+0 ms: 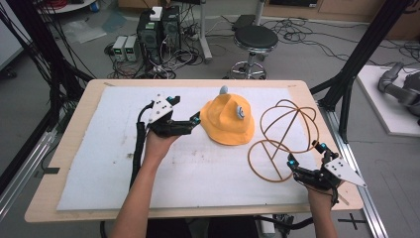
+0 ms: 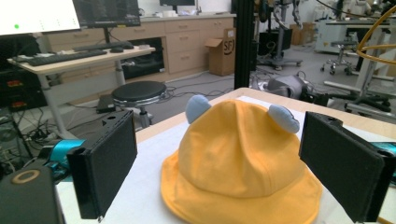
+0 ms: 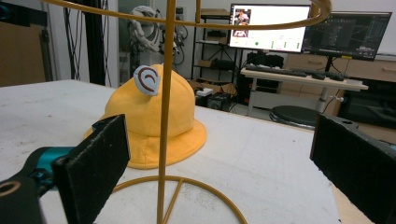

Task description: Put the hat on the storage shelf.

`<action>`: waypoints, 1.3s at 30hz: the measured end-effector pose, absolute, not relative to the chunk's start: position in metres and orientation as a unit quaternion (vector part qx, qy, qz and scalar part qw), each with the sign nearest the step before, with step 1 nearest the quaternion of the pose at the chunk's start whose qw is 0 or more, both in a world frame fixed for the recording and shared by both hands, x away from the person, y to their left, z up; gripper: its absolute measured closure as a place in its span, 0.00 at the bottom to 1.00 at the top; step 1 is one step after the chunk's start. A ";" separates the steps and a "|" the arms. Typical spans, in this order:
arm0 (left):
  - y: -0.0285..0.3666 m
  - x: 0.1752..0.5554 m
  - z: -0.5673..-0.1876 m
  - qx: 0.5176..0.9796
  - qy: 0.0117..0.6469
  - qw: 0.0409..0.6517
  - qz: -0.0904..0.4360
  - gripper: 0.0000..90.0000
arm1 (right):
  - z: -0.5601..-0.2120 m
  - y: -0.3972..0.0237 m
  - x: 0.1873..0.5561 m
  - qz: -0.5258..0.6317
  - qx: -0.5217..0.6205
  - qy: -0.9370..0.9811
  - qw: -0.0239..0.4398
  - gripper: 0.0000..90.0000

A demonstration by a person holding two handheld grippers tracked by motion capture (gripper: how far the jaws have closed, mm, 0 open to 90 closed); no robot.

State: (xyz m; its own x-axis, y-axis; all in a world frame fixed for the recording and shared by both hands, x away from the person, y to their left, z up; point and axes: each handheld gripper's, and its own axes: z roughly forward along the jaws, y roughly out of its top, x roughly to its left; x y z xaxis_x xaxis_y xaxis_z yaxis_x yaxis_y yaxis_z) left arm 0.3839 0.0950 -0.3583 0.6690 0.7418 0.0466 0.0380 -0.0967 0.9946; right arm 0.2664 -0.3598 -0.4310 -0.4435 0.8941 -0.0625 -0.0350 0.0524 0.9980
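A: We have the left gripper [image 1: 190, 120] at the near brim of the yellow hat [image 1: 229, 120], jaws spread wide and holding nothing. In the left gripper view the hat [image 2: 238, 163] sits just ahead of the pads, centred in the gap between them, flat on the white mat [image 1: 119, 163].

B: And our right gripper [image 1: 306, 154] is likewise open and empty, facing the wire hat stand [image 1: 282, 144]. In the right gripper view the stand's upright [image 3: 164, 116] rises just ahead, left of the middle of the gap, with the ring base [image 3: 187, 196] below it.

A: The risks, as we judge them: the brim is soft cloth. If we close too shallow, we pinch only the edge and the hat sags or slips free when lifted.

B: The stand looks light. If our right jaws close off-centre on that thin rod, it may tip or skid on the mat. Left unsteadied, it may topple when the hat comes down on its top loops.

A: The blue ears [image 2: 198, 108] could also snag the wire.
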 end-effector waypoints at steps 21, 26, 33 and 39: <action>0.026 0.433 -0.371 0.725 0.281 0.580 0.243 0.16 | -0.432 -0.364 0.264 0.595 0.361 0.603 0.390 0.05; 0.022 0.442 -0.381 0.722 0.296 0.582 0.229 0.18 | -0.432 -0.365 0.263 0.596 0.358 0.602 0.393 0.05; 0.011 0.451 -0.394 0.733 0.305 0.567 0.217 0.23 | -0.432 -0.363 0.264 0.596 0.359 0.603 0.390 0.05; 0.006 0.460 -0.406 0.740 0.325 0.553 0.204 0.32 | -0.433 -0.362 0.265 0.595 0.359 0.605 0.390 0.05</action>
